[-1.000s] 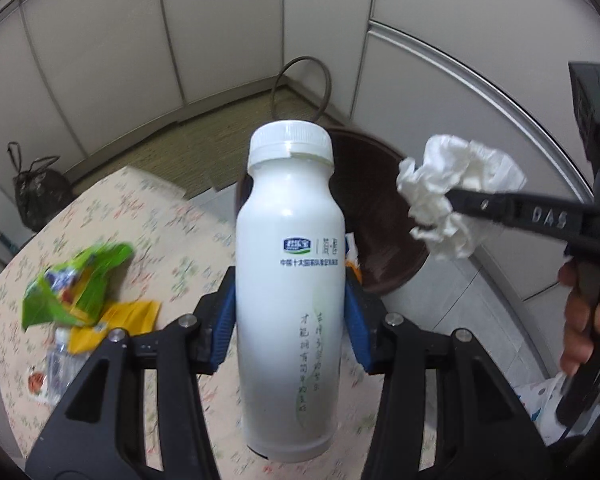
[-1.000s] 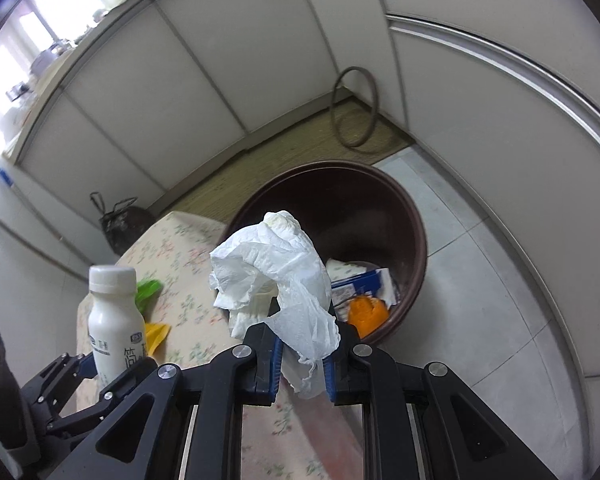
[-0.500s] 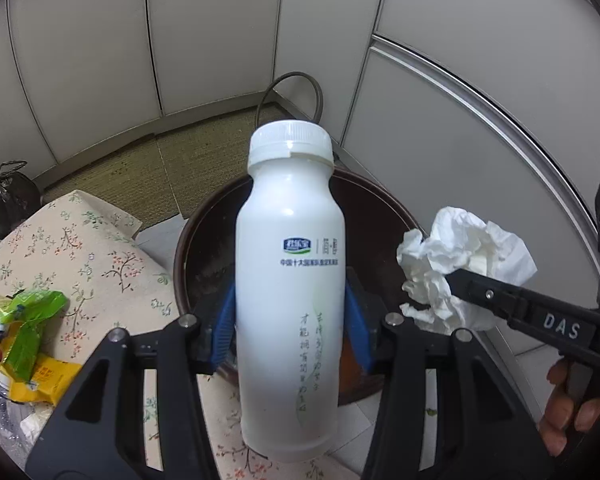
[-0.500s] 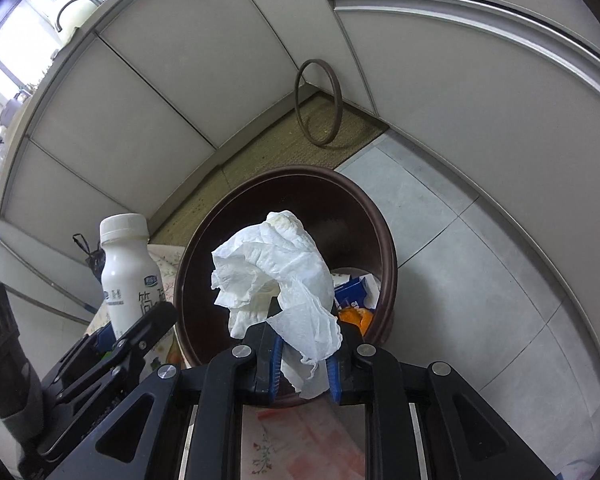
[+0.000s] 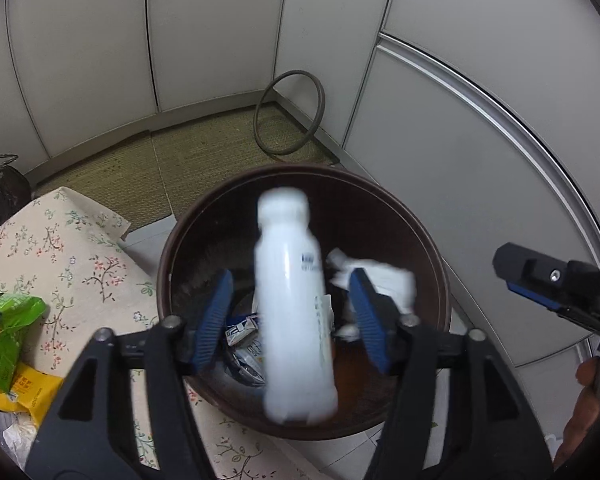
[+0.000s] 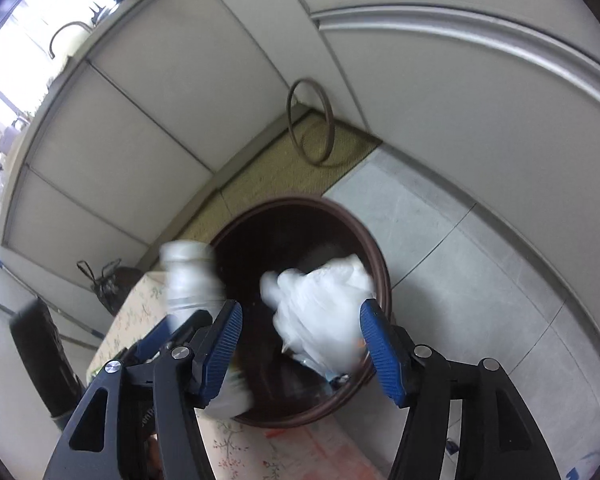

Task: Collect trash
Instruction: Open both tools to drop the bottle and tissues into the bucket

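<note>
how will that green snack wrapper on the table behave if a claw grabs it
The green snack wrapper looks crumpled and thin, so probably floppy and light. Its glossy film may slip between pads. It overlaps a yellow packet, which might drag along.

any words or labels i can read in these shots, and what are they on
None can be read for certain.
White bottle: a small blue logo and faint lines of print, motion-blurred, unreadable.
Yellow packet on the floral tablecloth: small red print, too small to read.
Green wrapper: markings too small to read.
Cartons in the brown bin: blue and white print, too dark and small.
Both grippers: no lettering legible.
</note>
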### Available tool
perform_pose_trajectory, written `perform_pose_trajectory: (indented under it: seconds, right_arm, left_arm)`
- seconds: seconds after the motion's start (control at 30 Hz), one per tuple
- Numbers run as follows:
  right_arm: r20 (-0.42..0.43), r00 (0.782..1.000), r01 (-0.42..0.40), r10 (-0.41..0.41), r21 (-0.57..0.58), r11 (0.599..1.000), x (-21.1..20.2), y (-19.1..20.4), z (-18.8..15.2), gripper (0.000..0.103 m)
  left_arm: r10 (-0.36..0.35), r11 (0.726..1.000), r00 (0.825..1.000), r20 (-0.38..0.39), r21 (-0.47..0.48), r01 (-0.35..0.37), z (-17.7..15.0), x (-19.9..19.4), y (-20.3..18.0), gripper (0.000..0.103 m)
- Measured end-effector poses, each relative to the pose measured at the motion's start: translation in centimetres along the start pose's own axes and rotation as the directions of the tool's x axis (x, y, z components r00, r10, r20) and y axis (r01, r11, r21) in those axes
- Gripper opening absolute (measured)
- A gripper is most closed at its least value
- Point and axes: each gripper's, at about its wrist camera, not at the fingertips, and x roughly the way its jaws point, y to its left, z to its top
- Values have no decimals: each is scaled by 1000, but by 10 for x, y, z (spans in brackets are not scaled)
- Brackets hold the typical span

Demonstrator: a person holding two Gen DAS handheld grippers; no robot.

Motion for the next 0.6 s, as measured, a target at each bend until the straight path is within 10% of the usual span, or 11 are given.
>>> perform_pose_trajectory:
  seconds: [0.6]
  right_arm:
    - [16, 1000, 20, -20, 10, 1000, -30, 6, 0, 67]
  left_arm:
    - [54, 998, 999, 3, -17, -54, -9, -64, 33, 84]
